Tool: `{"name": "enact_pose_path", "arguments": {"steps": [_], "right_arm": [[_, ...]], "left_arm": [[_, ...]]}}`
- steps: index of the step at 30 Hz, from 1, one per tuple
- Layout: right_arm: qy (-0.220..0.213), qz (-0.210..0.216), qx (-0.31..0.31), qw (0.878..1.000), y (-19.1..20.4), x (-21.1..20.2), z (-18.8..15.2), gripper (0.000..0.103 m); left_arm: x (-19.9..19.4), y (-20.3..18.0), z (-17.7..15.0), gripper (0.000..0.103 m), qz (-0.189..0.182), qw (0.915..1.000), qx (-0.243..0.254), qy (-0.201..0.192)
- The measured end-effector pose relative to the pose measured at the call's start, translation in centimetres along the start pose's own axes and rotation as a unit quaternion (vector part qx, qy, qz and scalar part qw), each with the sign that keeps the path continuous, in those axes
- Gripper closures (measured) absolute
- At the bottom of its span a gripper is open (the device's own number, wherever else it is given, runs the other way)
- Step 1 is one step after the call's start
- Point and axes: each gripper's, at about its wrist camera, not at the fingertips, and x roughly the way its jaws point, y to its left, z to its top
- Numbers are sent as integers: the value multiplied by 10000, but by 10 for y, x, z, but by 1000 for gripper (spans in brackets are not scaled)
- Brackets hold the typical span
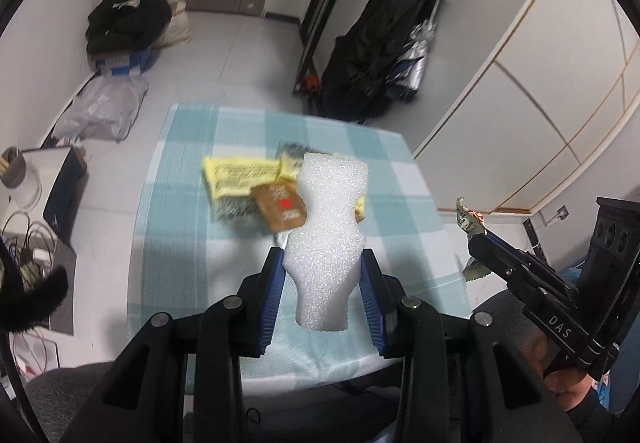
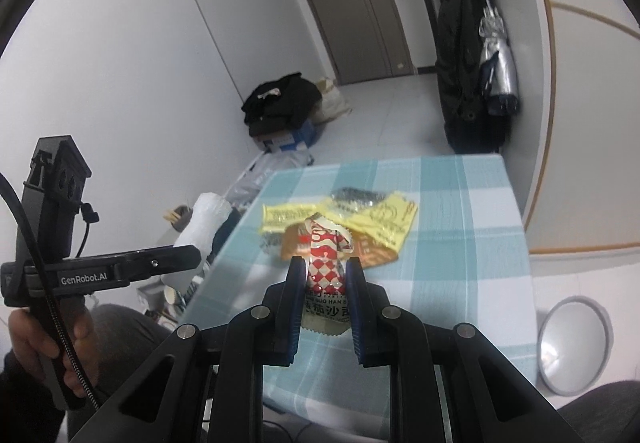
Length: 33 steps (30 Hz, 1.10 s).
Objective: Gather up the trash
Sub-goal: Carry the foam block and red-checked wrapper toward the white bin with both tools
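My left gripper [image 1: 323, 257] is shut on a white foam piece [image 1: 328, 231] and holds it above the checked tablecloth [image 1: 180, 203]. My right gripper [image 2: 325, 267] is shut on a red-and-white checked wrapper [image 2: 326, 263], also raised over the table; it shows at the right of the left wrist view [image 1: 474, 239]. On the cloth lie a yellow wrapper [image 1: 236, 175], a brown packet [image 1: 282, 207] and a dark crinkled wrapper [image 2: 354, 197], all in one small heap.
A grey round bin [image 2: 574, 345] stands on the floor right of the table. Black clothes on a box [image 1: 124, 27], a plastic bag [image 1: 100, 109] and a hanging black coat [image 1: 376, 51] lie beyond. Boxes and cables [image 1: 36, 243] sit at the left.
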Motion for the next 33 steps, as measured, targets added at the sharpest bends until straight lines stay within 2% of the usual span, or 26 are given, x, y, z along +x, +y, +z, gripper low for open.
{"name": "enact_pose_path", "arguments": {"steps": [8,18,28,33], "right_arm": [[-434,-82,-54,9990,-15,-41,27,84],[-757,-602,243,9950,-68,-91,45,84],[-894,-1472,799,9818,-153,-140,43,84],[-863,-1838,1163,9722,-204,-155,33,84]], "left_arm": [[-5,-35,16,71,-358,9988,252,-199],[16,-101,40,71,-962,9934,621,-107],[63,-184,53,71,-1630,9796,1105,390],[101,-223,54,71,-1830,9705,1345,812]]}}
